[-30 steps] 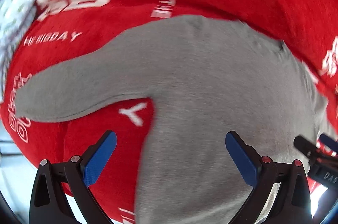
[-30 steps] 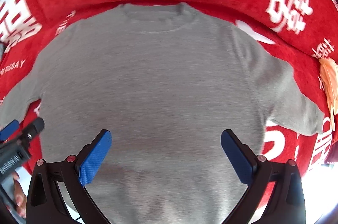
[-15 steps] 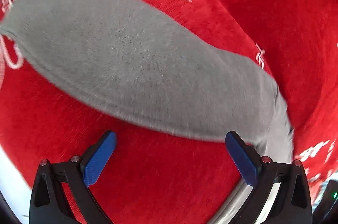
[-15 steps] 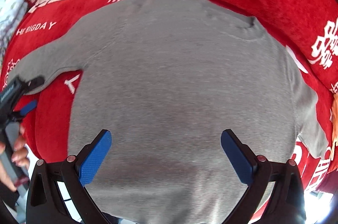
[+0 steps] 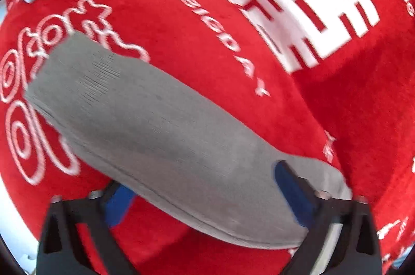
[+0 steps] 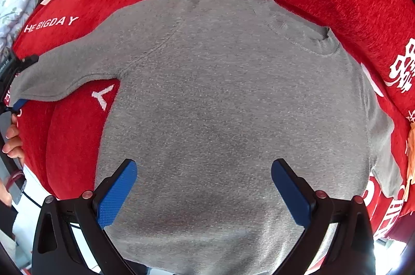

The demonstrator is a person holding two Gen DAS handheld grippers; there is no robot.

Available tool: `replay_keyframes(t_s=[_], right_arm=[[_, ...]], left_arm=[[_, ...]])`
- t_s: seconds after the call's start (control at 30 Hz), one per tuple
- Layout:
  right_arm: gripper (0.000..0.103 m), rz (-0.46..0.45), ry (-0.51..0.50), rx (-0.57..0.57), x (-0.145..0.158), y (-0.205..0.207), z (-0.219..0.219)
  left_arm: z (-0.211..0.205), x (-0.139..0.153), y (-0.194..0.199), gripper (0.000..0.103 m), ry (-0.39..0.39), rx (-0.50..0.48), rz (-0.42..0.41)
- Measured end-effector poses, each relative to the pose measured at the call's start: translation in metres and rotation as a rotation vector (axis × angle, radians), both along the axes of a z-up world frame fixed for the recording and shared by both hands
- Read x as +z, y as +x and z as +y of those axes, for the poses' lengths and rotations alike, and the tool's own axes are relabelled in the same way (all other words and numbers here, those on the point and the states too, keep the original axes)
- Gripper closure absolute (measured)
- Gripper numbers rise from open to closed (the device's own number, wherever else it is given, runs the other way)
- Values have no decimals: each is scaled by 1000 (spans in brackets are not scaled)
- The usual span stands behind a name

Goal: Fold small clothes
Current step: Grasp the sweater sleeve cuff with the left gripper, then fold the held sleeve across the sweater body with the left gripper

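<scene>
Grey sweater (image 6: 220,106) sleeve (image 5: 155,132) now between closing left gripper (image 5: 207,197) | right gripper (image 6: 205,187) open

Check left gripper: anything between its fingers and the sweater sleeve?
Nothing visible. The left gripper is closing with the grey sleeve already between its fingers, only the red cover beneath.

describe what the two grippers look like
Both are alike: the left gripper and right gripper have black angular finger frames with small silver and red screws, tipped by blue textured pads.
</scene>
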State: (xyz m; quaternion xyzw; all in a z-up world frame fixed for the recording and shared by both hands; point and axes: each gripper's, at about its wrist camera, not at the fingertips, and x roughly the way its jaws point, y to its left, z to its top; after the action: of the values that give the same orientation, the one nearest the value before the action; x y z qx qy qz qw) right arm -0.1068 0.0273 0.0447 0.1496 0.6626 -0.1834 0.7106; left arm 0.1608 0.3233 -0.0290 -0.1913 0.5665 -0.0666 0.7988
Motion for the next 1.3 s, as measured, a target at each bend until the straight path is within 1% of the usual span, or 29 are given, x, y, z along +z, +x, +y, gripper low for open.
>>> replay_keyframes(t_s=[0.03,0.07,0.1,0.13,0.17,0.23,0.3,0.4,0.43,0.5,0.53,0.63,0.67,0.7,0.73,0.77,0.83,0.93,0.97,1.0,1.03,1.07,1.13,1.17,1.2,1.23,1.27,1.3], right_arm=[[0,0,3,-3,-1,1,1],[0,-2,7,-5,-1,1,2],[0,-3,9,-5,0,1,3],[0,-6,11,-3,0,1,5],[0,-9,12,-1,1,2,6],[0,-22,12,1,4,1,8],[0,-38,14,-6,7,-2,9],[0,-54,26,-39,12,-10,3],[0,-60,28,-49,14,-13,1],[0,-81,28,-81,19,-22,-7],[0,-89,29,-97,21,-27,-11],[0,-114,44,-165,27,-46,-31],[0,-118,46,-187,29,-52,-39],[0,-123,46,-203,31,-58,-45],[0,-130,44,-222,33,-66,-53],[0,-133,41,-241,34,-74,-63],[0,-135,39,-283,35,-92,-83],[0,-137,31,-358,34,-126,-118],[0,-135,31,-376,33,-132,-125],[0,-128,33,-408,29,-146,-137],[0,-123,36,-427,26,-155,-145],[0,-118,41,-446,22,-164,-153],[0,-100,48,-480,13,-183,-167],[0,-93,53,-494,8,-191,-173],[0,-88,56,-502,5,-196,-175],[0,-83,60,-514,1,-202,-179],[0,-80,62,-520,-1,-204,-180],[0,-78,66,-525,-2,-205,-182]], left_arm=[[2,2,2,29,18,-2,-6],[6,3,1,51,45,-10,-13],[6,4,4,83,66,-37,-19],[4,0,8,95,69,-62,-11],[2,-1,9,97,64,-72,-7],[3,2,5,97,63,-96,-21],[0,13,-1,97,50,-127,-52],[-21,42,-6,97,16,-203,-108],[-35,57,-6,97,8,-251,-143],[-55,75,-11,97,-5,-318,-182],[-75,89,-15,97,-23,-375,-209],[-126,114,-27,97,-45,-493,-263],[-141,121,-34,97,-56,-531,-273],[-169,128,-44,97,-72,-589,-284],[-193,131,-54,97,-79,-636,-292],[-209,133,-62,97,-78,-666,-296],[-264,130,-90,97,-71,-763,-294],[-325,114,-133,97,-61,-868,-255],[-347,104,-149,97,-36,-912,-243],[-359,96,-163,97,-14,-944,-237],[-377,85,-180,97,25,-982,-228],[-381,77,-188,97,45,-998,-220],[-402,51,-205,97,112,-1050,-175],[-403,42,-208,96,129,-1062,-159],[-407,30,-213,96,168,-1074,-135],[-408,23,-216,94,188,-1078,-116],[-411,18,-217,72,196,-1081,-99],[-409,16,-217,29,199,-1079,-86]])
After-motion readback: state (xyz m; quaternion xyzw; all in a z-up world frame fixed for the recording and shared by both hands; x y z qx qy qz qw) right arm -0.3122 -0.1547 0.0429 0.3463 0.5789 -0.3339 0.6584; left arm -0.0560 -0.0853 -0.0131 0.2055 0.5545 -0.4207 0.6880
